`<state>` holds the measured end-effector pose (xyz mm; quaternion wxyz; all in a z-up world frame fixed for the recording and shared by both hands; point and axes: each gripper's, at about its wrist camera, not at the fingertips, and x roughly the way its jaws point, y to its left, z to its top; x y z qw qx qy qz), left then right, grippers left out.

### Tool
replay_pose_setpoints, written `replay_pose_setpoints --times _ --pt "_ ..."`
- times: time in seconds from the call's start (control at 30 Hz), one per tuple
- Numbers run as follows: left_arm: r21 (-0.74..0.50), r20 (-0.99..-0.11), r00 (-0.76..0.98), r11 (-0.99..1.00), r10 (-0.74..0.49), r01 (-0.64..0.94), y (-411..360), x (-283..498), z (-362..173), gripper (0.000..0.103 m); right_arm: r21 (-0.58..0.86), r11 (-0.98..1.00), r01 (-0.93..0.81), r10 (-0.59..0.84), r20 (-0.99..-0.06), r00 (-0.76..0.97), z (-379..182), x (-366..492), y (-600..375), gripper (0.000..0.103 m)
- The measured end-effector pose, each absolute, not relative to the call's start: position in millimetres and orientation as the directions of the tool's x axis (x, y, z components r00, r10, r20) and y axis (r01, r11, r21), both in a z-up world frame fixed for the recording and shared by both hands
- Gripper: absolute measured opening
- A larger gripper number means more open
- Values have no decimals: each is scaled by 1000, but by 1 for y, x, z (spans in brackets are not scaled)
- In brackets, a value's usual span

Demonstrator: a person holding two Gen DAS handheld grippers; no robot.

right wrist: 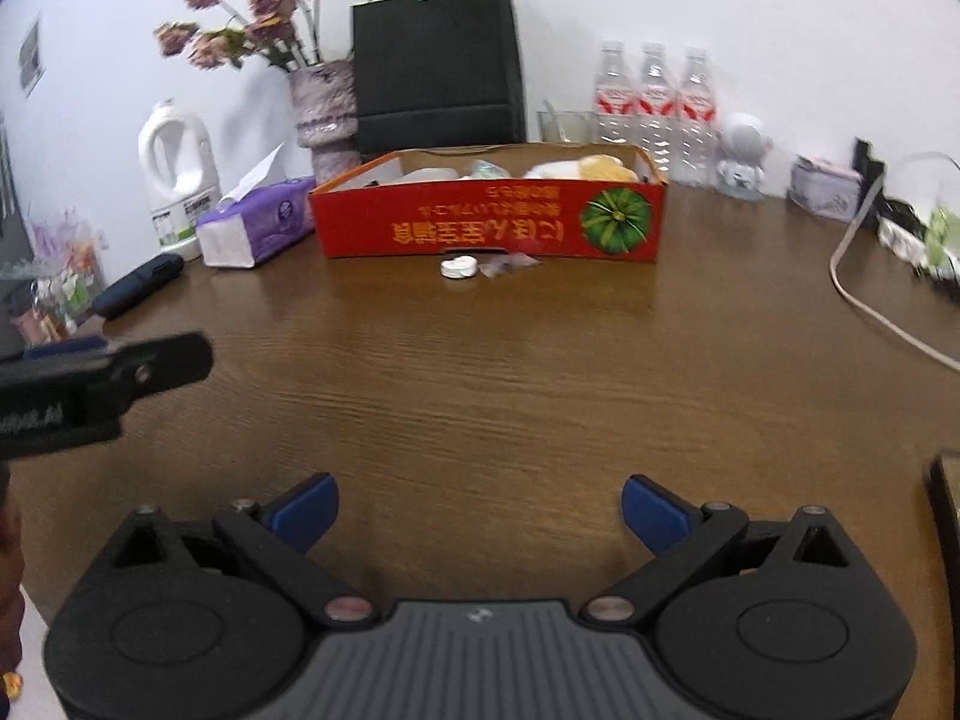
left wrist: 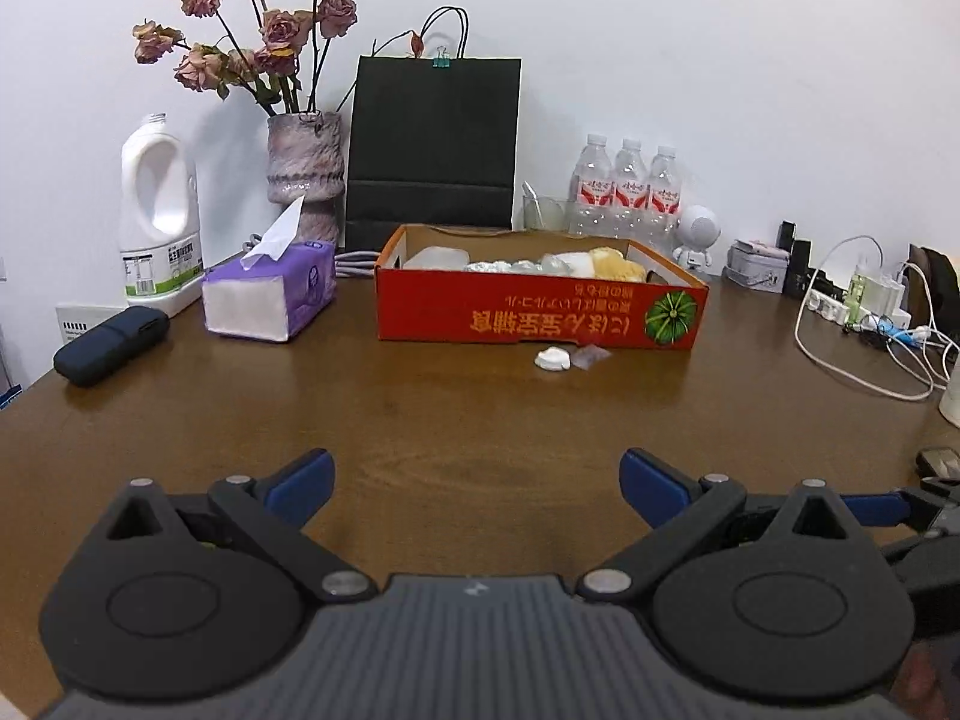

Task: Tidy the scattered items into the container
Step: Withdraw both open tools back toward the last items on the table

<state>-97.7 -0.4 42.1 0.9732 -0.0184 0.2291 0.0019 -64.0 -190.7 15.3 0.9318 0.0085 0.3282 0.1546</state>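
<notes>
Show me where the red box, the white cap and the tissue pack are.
Red box (left wrist: 528, 315), left wrist view, on its printed front wall.
White cap (left wrist: 552, 358), left wrist view, on its top, on the table before the box.
Tissue pack (left wrist: 288, 282), left wrist view, on its purple side.

We see a shallow red cardboard box (left wrist: 528, 315) printed with yellow characters and a green striped pumpkin picture, a small white round cap (left wrist: 552, 358) before it, a purple tissue pack (left wrist: 270, 294), a matte black paper bag (left wrist: 435, 144), and a brown wood-grain table (left wrist: 480, 420).
</notes>
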Motion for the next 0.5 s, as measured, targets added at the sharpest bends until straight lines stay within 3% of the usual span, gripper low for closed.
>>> replay_pose_setpoints --times 0.37,0.5 --pt "-38 -506 862 999 -24 5 2 -71 26 103 130 941 -312 322 -628 708 9 -37 -187 99" --pt "-42 -517 855 999 -36 17 8 -41 24 103 132 940 -313 323 -634 703 10 -4 -186 89"
